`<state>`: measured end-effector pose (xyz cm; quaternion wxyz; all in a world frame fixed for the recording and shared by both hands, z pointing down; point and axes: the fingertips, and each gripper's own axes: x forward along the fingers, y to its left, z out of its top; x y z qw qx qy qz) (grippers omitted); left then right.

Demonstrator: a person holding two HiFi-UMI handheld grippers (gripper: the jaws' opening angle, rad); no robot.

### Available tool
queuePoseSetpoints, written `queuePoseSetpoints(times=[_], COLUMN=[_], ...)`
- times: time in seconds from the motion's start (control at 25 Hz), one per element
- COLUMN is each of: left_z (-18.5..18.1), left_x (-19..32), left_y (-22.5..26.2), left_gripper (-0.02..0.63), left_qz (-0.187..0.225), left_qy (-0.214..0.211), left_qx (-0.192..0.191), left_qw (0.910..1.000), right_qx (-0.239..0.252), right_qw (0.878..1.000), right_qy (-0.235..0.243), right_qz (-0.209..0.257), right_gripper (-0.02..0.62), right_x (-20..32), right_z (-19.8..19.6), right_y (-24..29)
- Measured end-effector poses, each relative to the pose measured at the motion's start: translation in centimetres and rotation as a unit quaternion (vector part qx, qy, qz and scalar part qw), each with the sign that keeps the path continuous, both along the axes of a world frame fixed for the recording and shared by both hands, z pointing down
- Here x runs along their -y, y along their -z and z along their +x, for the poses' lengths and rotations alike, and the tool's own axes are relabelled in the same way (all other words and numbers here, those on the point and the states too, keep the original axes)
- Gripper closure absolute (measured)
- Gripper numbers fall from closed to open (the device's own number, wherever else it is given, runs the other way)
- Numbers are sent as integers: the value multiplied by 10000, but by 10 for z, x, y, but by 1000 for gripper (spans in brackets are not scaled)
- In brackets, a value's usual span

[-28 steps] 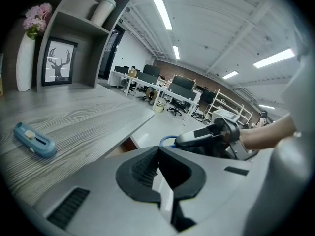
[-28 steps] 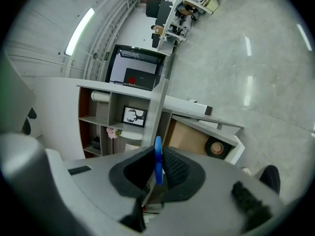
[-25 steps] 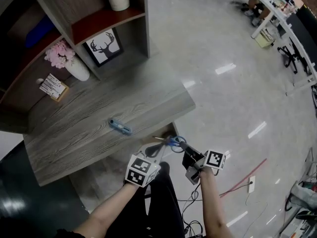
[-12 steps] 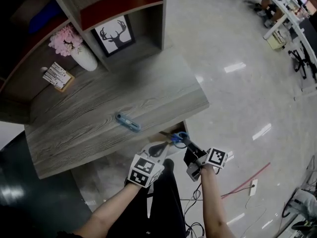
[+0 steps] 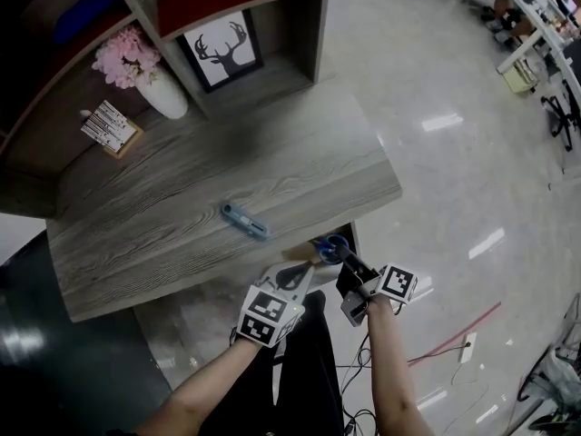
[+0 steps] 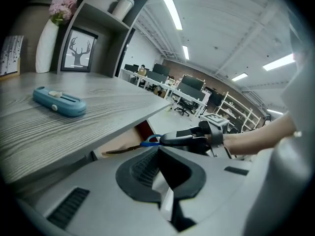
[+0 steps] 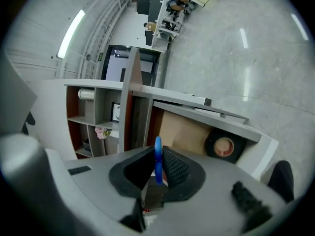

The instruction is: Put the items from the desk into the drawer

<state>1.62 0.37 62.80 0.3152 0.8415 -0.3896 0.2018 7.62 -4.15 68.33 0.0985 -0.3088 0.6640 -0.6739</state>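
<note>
My right gripper [image 5: 343, 257] is shut on blue-handled scissors [image 5: 332, 246], just off the desk's near right corner. Their blades point left toward the open drawer [image 5: 349, 232] under the desktop. In the right gripper view the blue handle [image 7: 157, 157] stands pinched between the pads, with the drawer's brown floor [image 7: 187, 132] ahead. A blue utility knife [image 5: 245, 221] lies on the grey wooden desk [image 5: 163, 234]. My left gripper [image 5: 295, 273] hovers beside the right one, shut and holding nothing. From the left gripper view I see the knife [image 6: 59, 101] and the scissors [image 6: 129, 148].
A black roll of tape [image 7: 224, 147] lies in the drawer. At the desk's back stand a white vase of pink flowers [image 5: 162, 91], a deer picture [image 5: 225, 51] and a small card [image 5: 111, 127]. Cables [image 5: 363, 371] trail on the floor by the person's legs.
Both grippers have sunk and moved toward the desk's corner. The scissors have travelled with the right gripper to the drawer opening. The knife has stayed put.
</note>
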Motion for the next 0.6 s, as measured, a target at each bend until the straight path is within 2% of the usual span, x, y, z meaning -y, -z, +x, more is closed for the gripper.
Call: queuePoseSetpoints(times=[0.48,0.6], left_z=[-6,-8], left_x=[6,6], left_y=[-10,-11], left_gripper=[597,597], left_qz=[-173,-239], left_qy=[183,218], left_qx=[-163,-211], left_qw=[9995,9993], right_qx=[31,-304], right_qw=[9999,9995], right_qy=[125,67], right_qz=[-14,-73], right_gripper=[546,541], right_x=[13,14], right_z=[-21,-17], right_y=[-15,-22])
